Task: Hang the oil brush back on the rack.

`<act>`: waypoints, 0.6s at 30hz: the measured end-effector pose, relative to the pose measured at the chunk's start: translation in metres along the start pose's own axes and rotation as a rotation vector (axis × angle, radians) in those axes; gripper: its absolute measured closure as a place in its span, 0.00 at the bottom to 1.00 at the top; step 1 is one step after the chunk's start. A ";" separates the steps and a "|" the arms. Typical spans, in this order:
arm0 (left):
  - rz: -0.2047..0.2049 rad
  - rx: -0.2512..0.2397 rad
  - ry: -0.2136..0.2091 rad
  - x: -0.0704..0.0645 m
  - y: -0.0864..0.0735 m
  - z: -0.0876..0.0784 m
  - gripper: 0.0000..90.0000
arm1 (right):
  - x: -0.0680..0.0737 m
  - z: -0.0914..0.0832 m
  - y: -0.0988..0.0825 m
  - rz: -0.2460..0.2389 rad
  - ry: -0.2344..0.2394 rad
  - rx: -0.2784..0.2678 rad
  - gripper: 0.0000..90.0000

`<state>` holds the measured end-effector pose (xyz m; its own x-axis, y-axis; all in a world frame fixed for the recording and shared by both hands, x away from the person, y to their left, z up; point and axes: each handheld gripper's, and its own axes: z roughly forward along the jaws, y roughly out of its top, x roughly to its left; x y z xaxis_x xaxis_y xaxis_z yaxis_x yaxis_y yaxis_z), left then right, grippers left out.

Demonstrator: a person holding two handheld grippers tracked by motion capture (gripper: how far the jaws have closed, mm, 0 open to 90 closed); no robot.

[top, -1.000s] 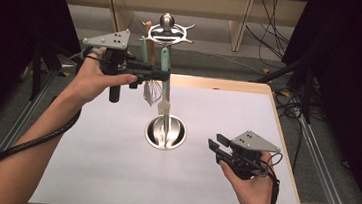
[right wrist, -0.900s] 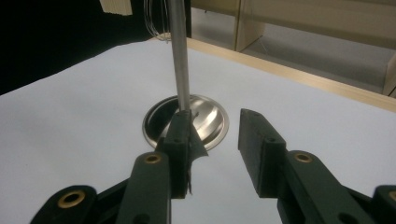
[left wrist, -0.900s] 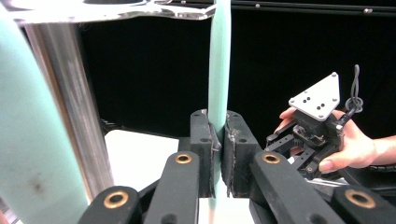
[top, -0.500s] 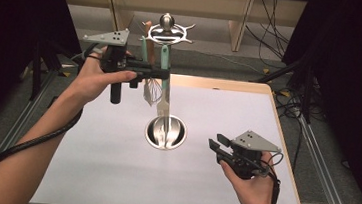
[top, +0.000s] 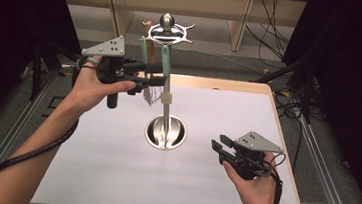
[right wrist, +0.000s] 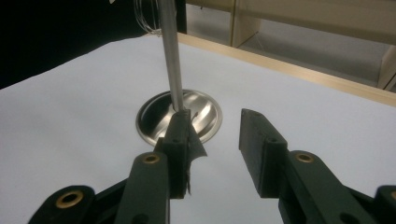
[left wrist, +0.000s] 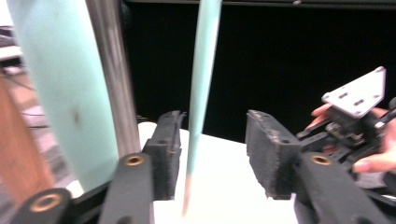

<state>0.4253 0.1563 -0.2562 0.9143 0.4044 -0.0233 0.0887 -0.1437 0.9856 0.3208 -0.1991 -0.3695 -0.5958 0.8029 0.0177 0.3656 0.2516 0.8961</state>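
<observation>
Left claw (left wrist: 212, 154), raised beside the utensil stand's steel pole (top: 167, 108), stood with its jaws apart around a hanging mint-green handle (left wrist: 201, 93). That handle hung upright, its long axis vertical, in the gap and closer to the left-hand jaw; whether it brushed that pad could not be told in the blurred left gripper view. A second, broader mint-green handle (left wrist: 60, 88) hung just beside the pole. Of the two hands, the left was far nearer the hanging utensils; the right claw (top: 219, 148) rested low over the table (top: 86, 173), open and empty, well apart from the stand's round base (top: 166, 132). Compared with the earlier pictures, the left claw's jaws had just been opening off the handle, which remained hanging between them; neither hand had visibly shifted.
</observation>
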 end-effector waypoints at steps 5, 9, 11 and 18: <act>0.012 -0.027 0.105 -0.019 -0.016 -0.015 0.49 | -0.006 -0.001 -0.004 0.015 -0.011 0.010 0.71; 0.002 -0.043 0.164 -0.030 -0.033 -0.027 0.47 | -0.007 -0.001 -0.008 0.055 -0.015 0.028 0.70; -0.008 -0.046 0.183 -0.035 -0.043 -0.033 0.47 | -0.011 0.000 -0.009 0.027 -0.027 0.016 0.70; -0.022 -0.037 0.240 -0.043 -0.072 -0.047 0.45 | -0.012 0.001 -0.012 0.071 -0.021 0.028 0.68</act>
<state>0.3609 0.1915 -0.3184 0.7920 0.6104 -0.0092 0.0891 -0.1007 0.9909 0.3239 -0.2113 -0.3806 -0.5528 0.8303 0.0710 0.4267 0.2088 0.8800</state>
